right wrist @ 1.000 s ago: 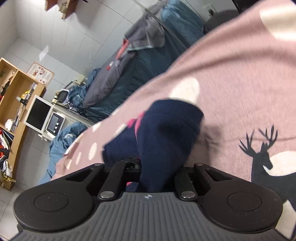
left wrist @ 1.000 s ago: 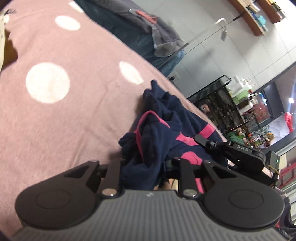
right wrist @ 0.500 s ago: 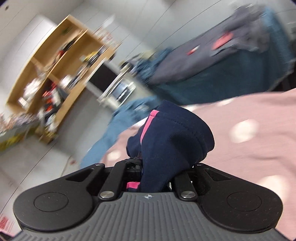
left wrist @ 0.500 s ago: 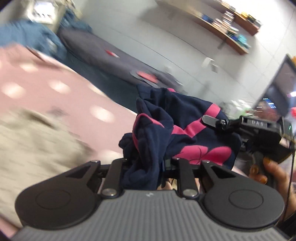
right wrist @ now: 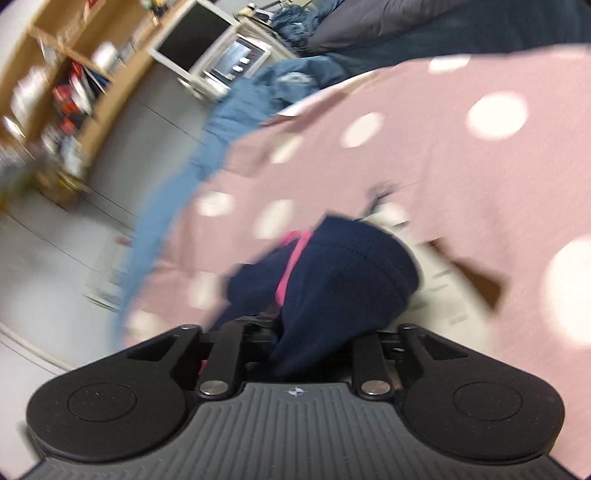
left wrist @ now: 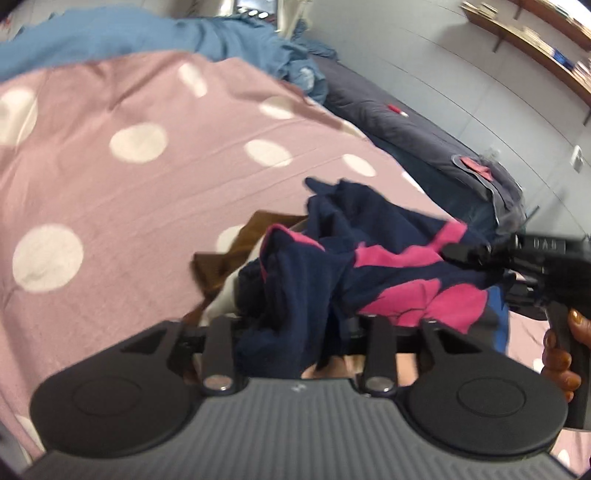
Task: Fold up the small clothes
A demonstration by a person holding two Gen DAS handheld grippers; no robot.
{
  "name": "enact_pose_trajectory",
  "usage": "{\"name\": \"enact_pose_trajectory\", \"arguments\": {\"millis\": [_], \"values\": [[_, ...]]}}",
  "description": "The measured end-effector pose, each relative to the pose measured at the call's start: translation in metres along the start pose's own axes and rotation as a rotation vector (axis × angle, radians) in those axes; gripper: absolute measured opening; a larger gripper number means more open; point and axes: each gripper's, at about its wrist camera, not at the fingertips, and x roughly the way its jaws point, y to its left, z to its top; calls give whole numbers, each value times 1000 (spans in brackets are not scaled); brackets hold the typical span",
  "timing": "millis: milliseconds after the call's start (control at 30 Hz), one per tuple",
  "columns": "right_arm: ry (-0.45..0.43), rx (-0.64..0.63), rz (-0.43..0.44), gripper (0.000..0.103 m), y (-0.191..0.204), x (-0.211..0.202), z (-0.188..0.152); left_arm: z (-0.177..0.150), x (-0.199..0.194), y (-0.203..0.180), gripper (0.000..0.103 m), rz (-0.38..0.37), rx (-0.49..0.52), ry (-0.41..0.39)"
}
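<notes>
A small navy garment with pink trim hangs bunched between my two grippers above the pink dotted bedspread. My left gripper is shut on one bunched edge of it. My right gripper shows at the right of the left wrist view, shut on the other edge. In the right wrist view the navy cloth fills the shut right gripper. A brown and white garment lies on the bedspread below the navy one; it also shows in the right wrist view.
A blue cloth lies along the far edge of the bedspread. A dark grey mattress lies beyond it. In the right wrist view a wooden shelf and a white cabinet stand by the grey floor.
Both grippers have carried the navy garment across the bed and lowered it over the brown and white garment. Both have kept their hold.
</notes>
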Motion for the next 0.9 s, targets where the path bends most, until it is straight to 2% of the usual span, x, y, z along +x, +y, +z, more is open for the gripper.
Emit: {"name": "enact_pose_trajectory", "arguments": {"millis": [67,133,200,233,267,300,333,367,400,467,533,600,633,667,733,800,833,867,900], "values": [[-29,10,-18,63,-10,-22,5,-2,-8,4,62,1,-14,11],[-81,1,-38,63,-15,-51,9,-3,-24,0,80,100,50,9],[-126,-121,-35,57,1,-80,14,-4,-46,-10,81,201,163,-66],[-128,-196,-13,52,13,-88,13,-1,-59,-21,81,223,209,-107],[-121,-260,24,50,25,-91,11,-1,-70,-30,81,214,249,-136],[-106,-304,79,47,35,-94,8,1,-77,-41,81,172,290,-146],[-88,-331,120,41,44,-94,4,2,-78,-51,81,119,324,-138],[-69,-351,130,40,51,-91,1,2,-73,-59,81,84,347,-127],[-54,-374,116,40,56,-84,-3,1,-66,-66,81,69,367,-119],[-33,-446,35,43,60,-69,-15,-3,-44,-70,80,111,385,-98],[22,-490,-43,44,51,-54,-34,-11,-18,-65,81,136,377,-27],[85,-554,-131,44,39,-40,-54,-25,-6,-62,86,145,394,6],[108,-578,-151,45,35,-36,-62,-31,-4,-63,94,152,414,3],[112,-589,-166,45,32,-34,-65,-36,-4,-66,98,163,435,0],[100,-586,-172,45,35,-42,-63,-40,-6,-67,100,177,451,1],[89,-600,-171,55,49,-56,-57,-31,-11,-67,103,191,427,34],[79,-628,-180,67,63,-61,-55,-25,-17,-67,103,189,408,51],[65,-659,-185,83,75,-72,-54,-19,-26,-67,103,187,394,53],[54,-685,-184,94,88,-84,-53,-15,-38,-70,103,185,387,43]]}}
